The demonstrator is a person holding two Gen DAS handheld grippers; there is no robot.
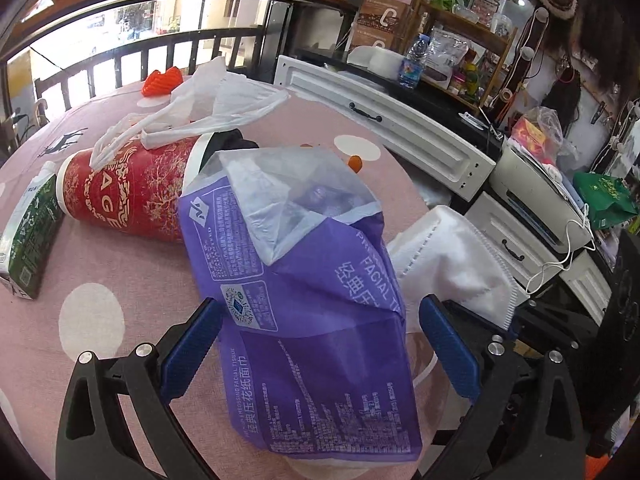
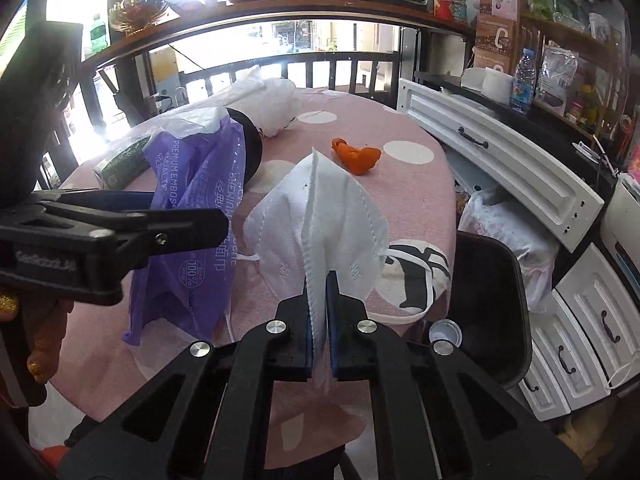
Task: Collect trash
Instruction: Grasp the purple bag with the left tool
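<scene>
So on the pink polka-dot tabletop (image 1: 132, 272), far left was a green carton (image 1: 28, 236), then a red paper cup (image 1: 132, 188) on its side with a white plastic bag (image 1: 208, 104) draped over it. The left gripper (image 1: 320, 352) had its fingers (image 1: 192, 340) spread wide apart around a purple facial tissue wrapper (image 1: 320, 340), not pinching it. Next over, the right gripper (image 2: 319, 316) was clamped tight on the folded ridge of a white face mask (image 2: 320, 216). Orange peel (image 2: 358, 156) sat behind it, and a black trash bin (image 2: 492, 312) stood just off the tabletop's right edge.
</scene>
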